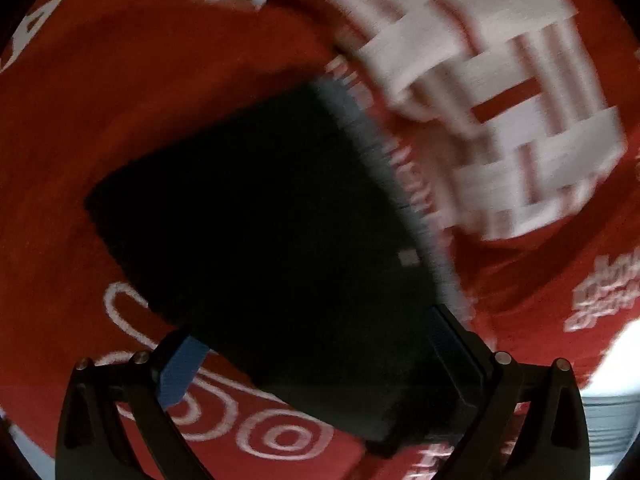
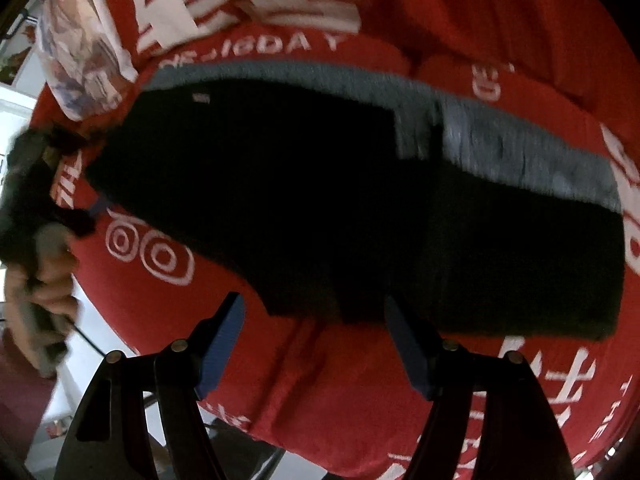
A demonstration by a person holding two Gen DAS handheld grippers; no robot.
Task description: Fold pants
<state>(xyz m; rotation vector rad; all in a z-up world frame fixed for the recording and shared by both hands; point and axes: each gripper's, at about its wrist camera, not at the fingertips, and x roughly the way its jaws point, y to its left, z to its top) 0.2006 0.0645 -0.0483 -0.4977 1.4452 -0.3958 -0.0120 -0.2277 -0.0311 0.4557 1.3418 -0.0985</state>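
- Looking down my right gripper point(image 2: 314, 340), I see both blue pads point(image 2: 224, 340) standing wide apart with nothing between them; the pants' point(image 2: 320, 200) near edge lies just beyond the tips, untouched
- In my left gripper's point(image 1: 324, 364) own view the dark cloth fills the gap between the fingers, one blue pad point(image 1: 180, 372) showing at the left and the other finger running along the cloth's right side; it looks like a grip on that end, but blur keeps me from being sure the pads press, so I cannot tell
- Seen from the right view, my left hand point(image 2: 44, 280) is at the far left edge of the bundle, wrapped round the handle, which fits holding that end while the right stays free
- The pants lie as a compact black bundle across the red cover point(image 2: 320, 380), grey ribbed waistband point(image 2: 520, 152) along the far edge, a small pale tag point(image 2: 201, 98) near one corner; I judge they are already folded over at least once and the free gripper is placed to take the near edge next
- Beyond them the cover carries white spiral motifs point(image 2: 160, 256), a big woven-band emblem point(image 1: 500, 112) and lettering that appears upside down and blurred; I can make out something like "A DAY" point(image 2: 304, 45) but no whole word with confidence
- Farthest off, a pale patterned cloth point(image 2: 80, 48) sits at the cover's edge
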